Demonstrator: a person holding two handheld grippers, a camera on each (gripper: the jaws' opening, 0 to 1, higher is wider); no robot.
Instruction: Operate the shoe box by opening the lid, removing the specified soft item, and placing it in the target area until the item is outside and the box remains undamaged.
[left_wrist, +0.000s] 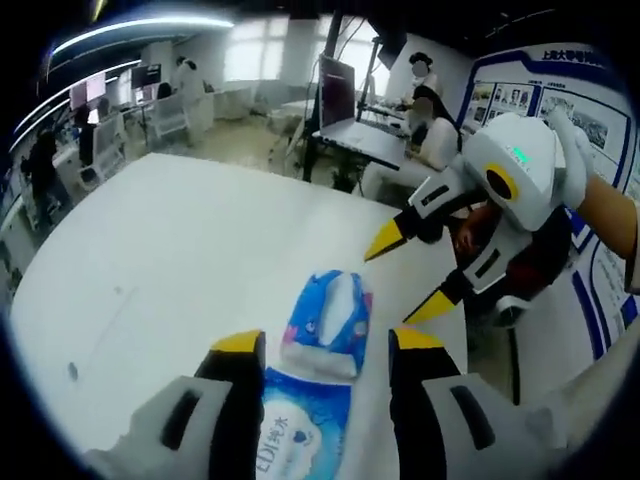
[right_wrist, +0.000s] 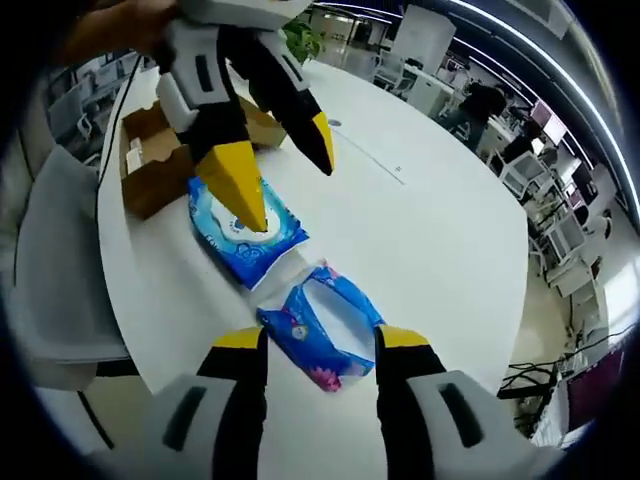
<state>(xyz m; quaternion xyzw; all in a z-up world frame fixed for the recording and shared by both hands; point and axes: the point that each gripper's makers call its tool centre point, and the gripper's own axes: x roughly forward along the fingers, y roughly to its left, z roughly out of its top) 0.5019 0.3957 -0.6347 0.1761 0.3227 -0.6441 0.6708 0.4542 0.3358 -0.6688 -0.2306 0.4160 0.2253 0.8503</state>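
Observation:
Two soft blue packs lie side by side on the white table (left_wrist: 170, 260). The small flowered tissue pack (left_wrist: 327, 318) sits just past my left gripper (left_wrist: 328, 340), whose jaws stand open. Below it, between those jaws, lies the wet-wipe pack (left_wrist: 298, 430). My right gripper (left_wrist: 410, 272) comes in from the right, open and empty, above the table edge. In the right gripper view the tissue pack (right_wrist: 318, 335) lies ahead of my open right gripper (right_wrist: 320, 337). The left gripper (right_wrist: 283, 170) hovers over the wet-wipe pack (right_wrist: 240, 240). The brown cardboard shoe box (right_wrist: 150, 165) stands open beyond it.
A grey chair (right_wrist: 60, 260) stands against the table's near edge beside the box. Past the far side of the table there are desks with a monitor (left_wrist: 335, 90), seated people (left_wrist: 425, 110) and a wall poster (left_wrist: 590, 120). A potted plant (right_wrist: 300, 40) stands behind the box.

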